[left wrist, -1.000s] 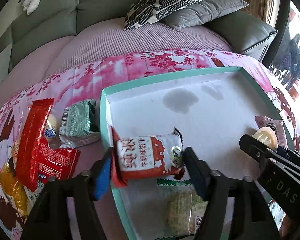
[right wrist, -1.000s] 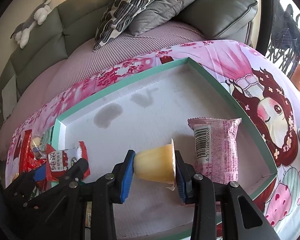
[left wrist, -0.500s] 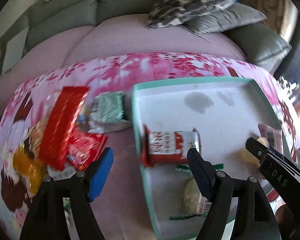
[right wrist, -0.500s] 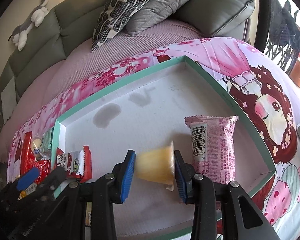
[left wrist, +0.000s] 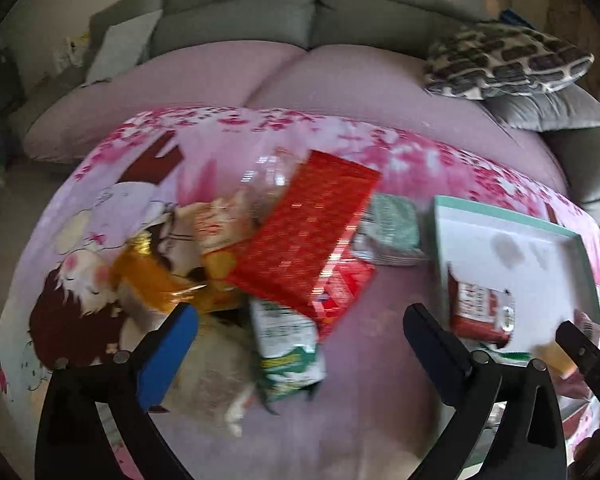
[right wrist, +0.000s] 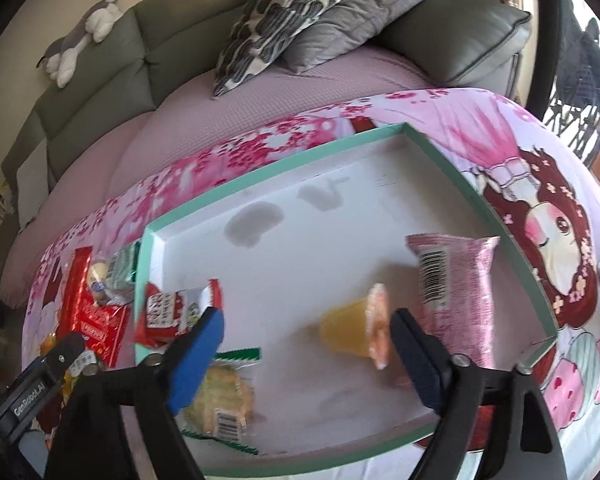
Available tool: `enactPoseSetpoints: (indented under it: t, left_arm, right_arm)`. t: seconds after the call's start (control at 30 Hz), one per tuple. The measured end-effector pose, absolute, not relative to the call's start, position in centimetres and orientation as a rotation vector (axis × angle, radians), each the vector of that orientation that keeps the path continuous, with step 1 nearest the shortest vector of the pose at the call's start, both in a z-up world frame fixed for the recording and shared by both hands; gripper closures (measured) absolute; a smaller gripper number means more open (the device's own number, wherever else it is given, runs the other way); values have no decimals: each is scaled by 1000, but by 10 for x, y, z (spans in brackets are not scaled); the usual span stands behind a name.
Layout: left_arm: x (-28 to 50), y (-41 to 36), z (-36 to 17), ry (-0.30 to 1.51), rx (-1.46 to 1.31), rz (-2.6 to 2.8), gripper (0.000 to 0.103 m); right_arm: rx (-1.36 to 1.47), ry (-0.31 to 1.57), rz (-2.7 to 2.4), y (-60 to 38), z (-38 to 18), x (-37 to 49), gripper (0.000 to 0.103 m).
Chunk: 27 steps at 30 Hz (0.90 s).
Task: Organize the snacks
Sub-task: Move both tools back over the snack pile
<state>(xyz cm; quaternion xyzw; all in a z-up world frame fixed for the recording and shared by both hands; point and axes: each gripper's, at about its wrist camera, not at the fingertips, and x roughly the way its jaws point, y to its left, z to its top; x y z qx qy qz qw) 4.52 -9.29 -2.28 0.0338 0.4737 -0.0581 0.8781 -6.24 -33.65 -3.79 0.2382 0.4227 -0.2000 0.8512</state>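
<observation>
- Tray (right wrist: 440,148) lies on the pink cloth (left wrist: 228,136), gathering the sorted snacks
- Unsorted pile (left wrist: 312,240) is left of the tray, outside it
- Left tool (left wrist: 300,320) has just opened wide, empty, over the pile, likely for a next pick
- Right tool (right wrist: 304,336) has just opened, pads clear of the jelly cup (right wrist: 356,330) lying on its side in the tray

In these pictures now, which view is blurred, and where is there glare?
Left wrist view: smeared by motion blur, glare streaks on the long red packet. Right wrist view: mostly sharp, the jelly cup slightly soft, strong daylight at the right edge.
</observation>
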Motion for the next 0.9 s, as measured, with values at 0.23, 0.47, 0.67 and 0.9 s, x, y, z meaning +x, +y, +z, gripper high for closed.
enactPoseSetpoints:
  t: [0.23,0.47,0.67,0.9]
  left_arm:
    - [42,-62,-28,1034,5,-101,0]
    - [36,-38,-19,1007,-20,-80,0]
    - [39,-10,-9,981,-63,-63,0]
    - [46,29,4,951,-115,-11,0]
  right_arm:
    - [442,903,-392,-318,-36,-57,3]
    - [394,892,-298,-290,-30,-51,0]
    - [390,875,-193,-257,-27,-43,0]
    - [429,875,-91,-223,-27,-32,0]
